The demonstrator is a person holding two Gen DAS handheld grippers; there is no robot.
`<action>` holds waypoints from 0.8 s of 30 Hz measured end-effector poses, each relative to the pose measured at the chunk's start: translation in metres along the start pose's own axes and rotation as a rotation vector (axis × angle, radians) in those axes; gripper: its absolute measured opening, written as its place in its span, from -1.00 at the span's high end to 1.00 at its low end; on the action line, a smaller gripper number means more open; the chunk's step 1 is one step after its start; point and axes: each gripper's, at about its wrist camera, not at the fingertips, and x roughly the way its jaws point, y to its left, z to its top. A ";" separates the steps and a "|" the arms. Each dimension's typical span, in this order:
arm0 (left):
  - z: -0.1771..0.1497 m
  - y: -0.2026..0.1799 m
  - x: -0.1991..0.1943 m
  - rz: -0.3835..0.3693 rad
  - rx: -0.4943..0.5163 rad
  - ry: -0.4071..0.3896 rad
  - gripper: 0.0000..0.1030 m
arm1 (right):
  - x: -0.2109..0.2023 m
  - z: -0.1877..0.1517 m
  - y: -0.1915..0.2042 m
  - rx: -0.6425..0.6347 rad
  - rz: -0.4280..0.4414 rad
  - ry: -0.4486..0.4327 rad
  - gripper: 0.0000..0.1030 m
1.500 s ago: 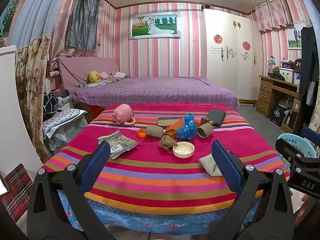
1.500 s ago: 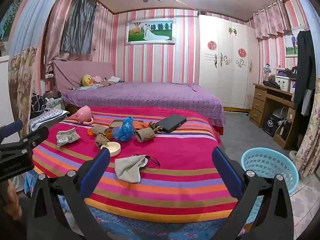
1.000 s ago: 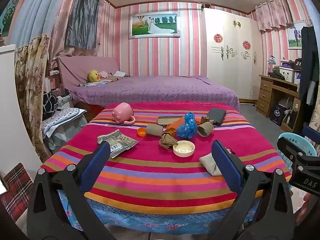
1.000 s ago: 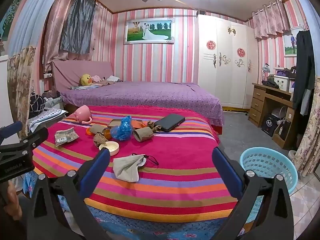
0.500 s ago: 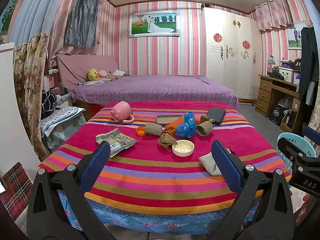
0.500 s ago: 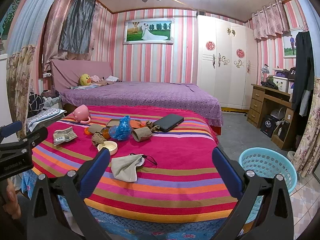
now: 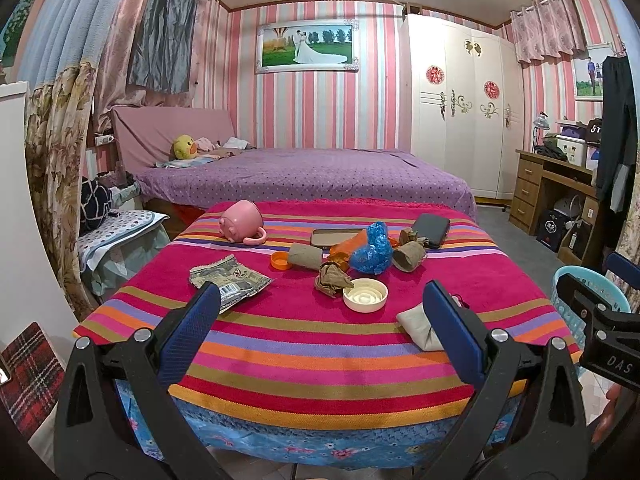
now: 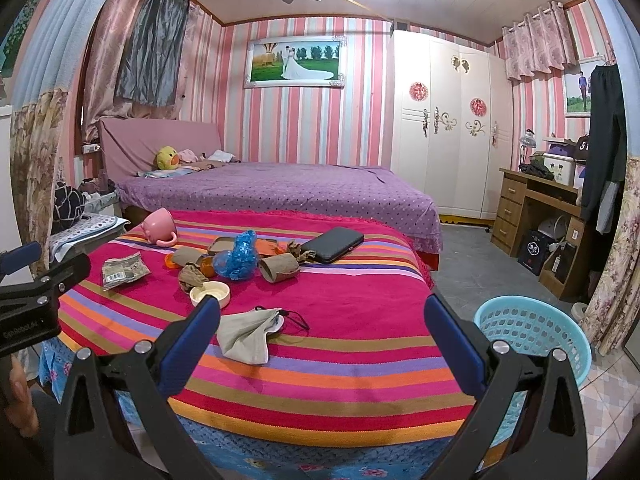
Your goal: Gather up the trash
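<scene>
Trash lies on a striped table (image 7: pixel 320 344) (image 8: pixel 360 360): a crumpled snack wrapper (image 7: pixel 228 278) (image 8: pixel 122 270), a white lid (image 7: pixel 365 300) (image 8: pixel 211 293), a blue plastic bag (image 7: pixel 371 255) (image 8: pixel 238 258), cardboard tubes (image 7: pixel 408 258) (image 8: pixel 279 268), brown paper scraps (image 7: pixel 330 278) and a grey face mask (image 7: pixel 418 326) (image 8: pixel 248 334). A light-blue basket (image 8: pixel 532 338) (image 7: pixel 576 280) stands on the floor right of the table. My left gripper (image 7: pixel 320 318) hangs open before the table's near edge, holding nothing. My right gripper (image 8: pixel 322 322) is open too, above the near right part, just right of the mask.
A pink mug (image 7: pixel 242 228), a black wallet (image 7: pixel 431 229) and a phone (image 7: pixel 332 237) also lie on the table. A purple bed (image 7: pixel 304 176) stands behind it, a wooden desk (image 8: pixel 536 208) at the right wall, a cluttered stool (image 7: pixel 120 232) at the left.
Both views have drifted back very slightly from the table; the objects look a little smaller. Both grippers stay open and nothing on the table has moved.
</scene>
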 end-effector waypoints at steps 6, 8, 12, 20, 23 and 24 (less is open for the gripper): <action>0.000 0.000 0.000 0.001 0.000 0.000 -0.90 | 0.000 0.000 0.001 0.000 -0.003 0.000 -0.93; 0.000 0.000 0.000 0.001 0.001 0.001 -0.90 | 0.001 0.001 0.000 0.001 -0.002 0.004 -0.93; 0.000 0.000 0.000 -0.003 0.002 0.005 -0.90 | 0.002 0.001 0.000 0.000 -0.003 0.007 -0.93; 0.000 0.001 0.001 -0.007 0.001 0.012 -0.90 | 0.004 -0.001 0.001 -0.005 -0.005 0.011 -0.93; 0.000 0.001 0.002 -0.007 0.003 0.013 -0.90 | 0.004 -0.001 0.001 0.000 -0.004 0.011 -0.93; 0.000 0.001 0.002 -0.008 0.004 0.014 -0.90 | 0.004 -0.001 0.001 0.000 -0.005 0.012 -0.93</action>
